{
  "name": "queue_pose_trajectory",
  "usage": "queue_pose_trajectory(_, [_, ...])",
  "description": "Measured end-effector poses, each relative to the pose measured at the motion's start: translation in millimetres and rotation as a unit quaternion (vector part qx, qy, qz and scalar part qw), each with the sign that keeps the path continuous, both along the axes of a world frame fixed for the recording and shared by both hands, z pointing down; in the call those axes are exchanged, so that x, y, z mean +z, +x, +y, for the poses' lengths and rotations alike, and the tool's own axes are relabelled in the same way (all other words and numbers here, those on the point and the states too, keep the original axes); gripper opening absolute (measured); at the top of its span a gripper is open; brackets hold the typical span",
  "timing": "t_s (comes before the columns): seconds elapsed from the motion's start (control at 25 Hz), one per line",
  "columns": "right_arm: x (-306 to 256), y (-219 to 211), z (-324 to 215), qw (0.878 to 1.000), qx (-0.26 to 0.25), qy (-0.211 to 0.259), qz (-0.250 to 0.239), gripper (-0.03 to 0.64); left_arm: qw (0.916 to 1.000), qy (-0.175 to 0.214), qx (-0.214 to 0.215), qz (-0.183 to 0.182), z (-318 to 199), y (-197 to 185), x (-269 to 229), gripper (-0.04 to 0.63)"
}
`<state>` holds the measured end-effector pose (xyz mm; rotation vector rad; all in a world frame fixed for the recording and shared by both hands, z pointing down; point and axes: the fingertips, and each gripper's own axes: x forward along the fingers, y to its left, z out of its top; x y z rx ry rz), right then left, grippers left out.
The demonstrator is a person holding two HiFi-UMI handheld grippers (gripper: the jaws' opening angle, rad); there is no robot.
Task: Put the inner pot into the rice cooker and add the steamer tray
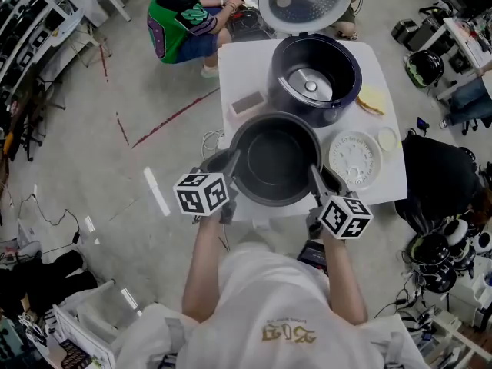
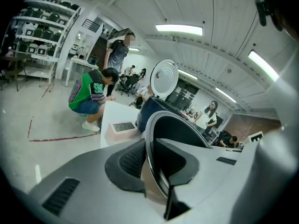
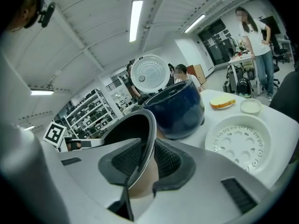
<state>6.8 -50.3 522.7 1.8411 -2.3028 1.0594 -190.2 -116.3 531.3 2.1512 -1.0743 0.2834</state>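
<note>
A cluttered workshop with shelving along the walls surrounded a white surface [image 1: 243,64], beside which a person in a green top [image 1: 183,21] crouched. On the surface stood the dark blue rice cooker [image 1: 347,83], its lid [image 1: 305,2] swung up and its cavity empty. The white steamer tray [image 1: 355,158] lay flat to its near right and a small pale box [image 1: 247,103] to its left. The inner pot [image 1: 275,158] was at the near edge, in front of the cooker and apart from it, carried between both tools. The left tool [image 1: 229,167] pinched the rim on the pot's left side and the right tool [image 1: 316,177] pinched the rim opposite, each with one pad inside the wall and one outside. The step in hand looked like the carry of the pot towards the cooker. The next move would call for keeping both grips level, bringing the pot over the open cavity, centring it and lowering it straight before letting go; the tray would come after that
</note>
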Motion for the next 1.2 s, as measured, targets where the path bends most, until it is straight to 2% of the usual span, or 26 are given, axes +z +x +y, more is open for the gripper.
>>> queue_pose_trajectory(0.28, [-46.8, -22.2, -13.3, 0.998, -0.023, 0.05, -0.01, 0.094, 0.9989, 0.027, -0.026, 0.027, -4.4, -25.1, -39.5, 0.084])
queue_pose_trajectory(0.56, [-85.9, -33.7, -23.9, 0.995, -0.037, 0.094, -0.011, 0.094, 0.9963, 0.069, -0.034, 0.038, -12.4, -38.2, -83.9, 0.083])
queue_pose_trajectory(1.0, [-139.0, -24.0, -43.1, 0.987, -0.027, 0.157, -0.003, 0.092, 0.9911, 0.118, -0.012, 0.061, -35.9, -27.7, -135.0, 0.086])
queue_pose_trajectory(1.2, [-152.8, -12.4, -50.2, 0.985, -0.016, 0.173, -0.009, 0.094, 0.989, 0.137, 0.004, 0.057, -48.2, -14.4, -157.2, 0.086])
